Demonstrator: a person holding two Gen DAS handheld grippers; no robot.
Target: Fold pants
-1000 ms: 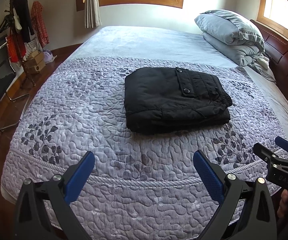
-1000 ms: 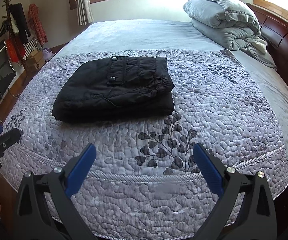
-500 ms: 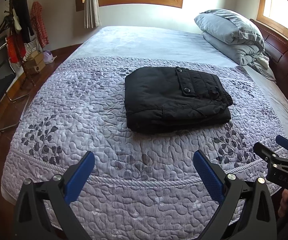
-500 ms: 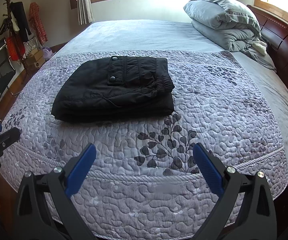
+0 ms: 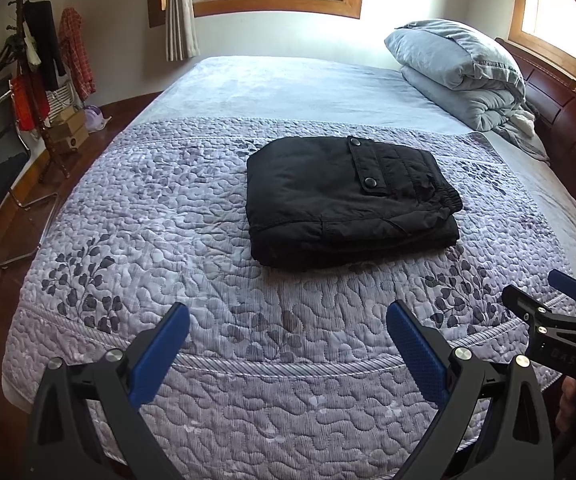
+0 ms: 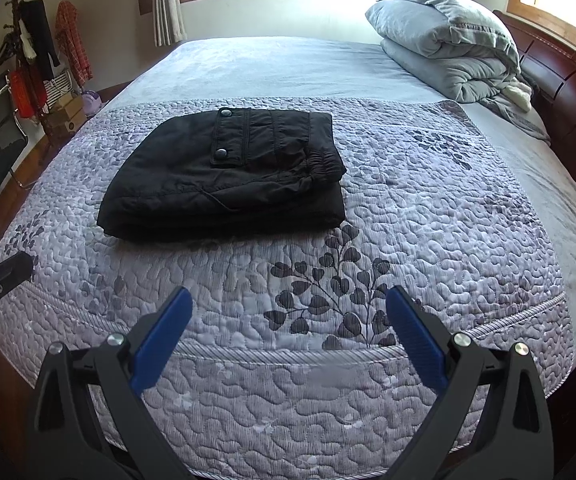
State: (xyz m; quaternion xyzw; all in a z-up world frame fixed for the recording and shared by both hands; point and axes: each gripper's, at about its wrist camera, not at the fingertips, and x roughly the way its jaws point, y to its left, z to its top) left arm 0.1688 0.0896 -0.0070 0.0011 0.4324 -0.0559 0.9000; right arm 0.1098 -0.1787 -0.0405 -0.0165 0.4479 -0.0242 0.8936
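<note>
Pants [image 5: 348, 200] looked basically done, sat folded in a neat stack on the quilt [image 5: 168, 240], well ahead of both jaws. Left gripper [image 5: 288, 344] and right gripper [image 6: 288, 328] were spread wide, holding nothing.

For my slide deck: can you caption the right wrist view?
Black pants lie folded on the quilted bedspread; the open right gripper hangs near the bed's edge.
</note>
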